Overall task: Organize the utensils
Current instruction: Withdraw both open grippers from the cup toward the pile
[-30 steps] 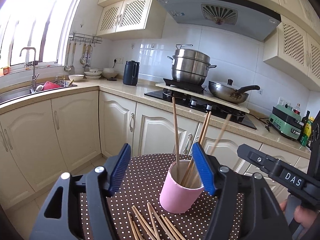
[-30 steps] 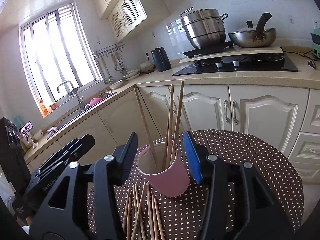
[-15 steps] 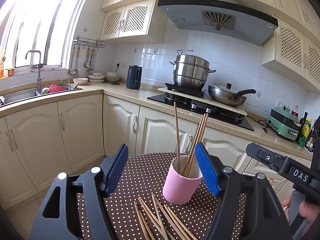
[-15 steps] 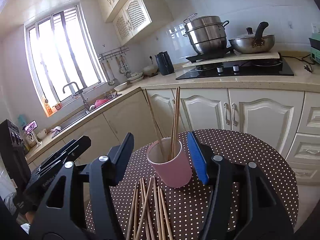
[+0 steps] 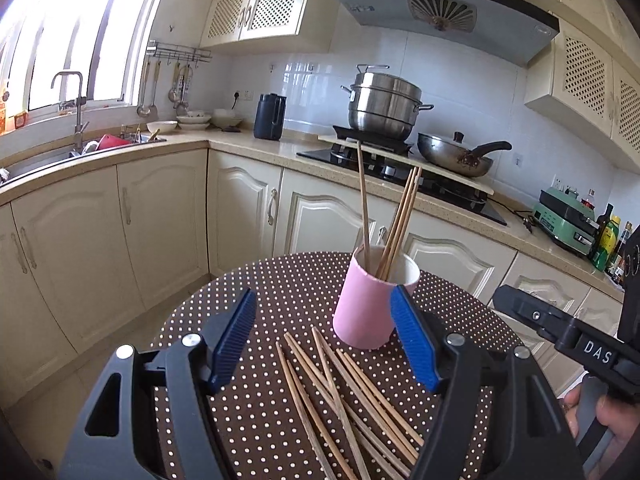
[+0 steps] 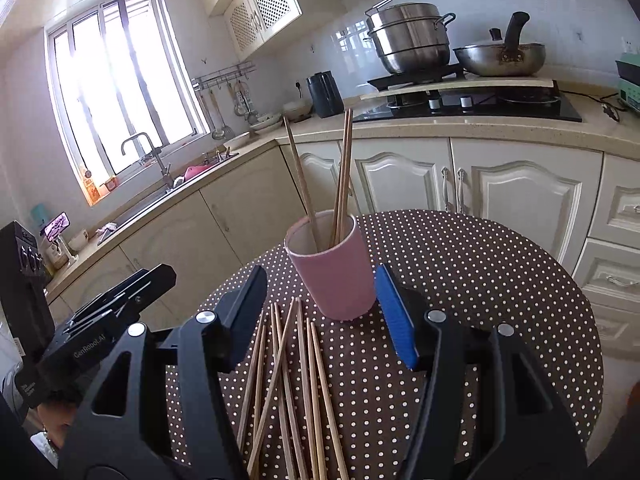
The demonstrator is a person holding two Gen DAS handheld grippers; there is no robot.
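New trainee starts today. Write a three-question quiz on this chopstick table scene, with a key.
1. True or false: the pink cylindrical cup lies on its side.
2. Where do the loose wooden chopsticks lie? A) in the sink B) on the brown polka-dot tablecloth C) on the stove
3. Fill in: the left gripper and right gripper both have ___ jaws, holding nothing.

Key: 1 false, it stands upright with chopsticks inside; 2 B, in front of the cup; 3 open.
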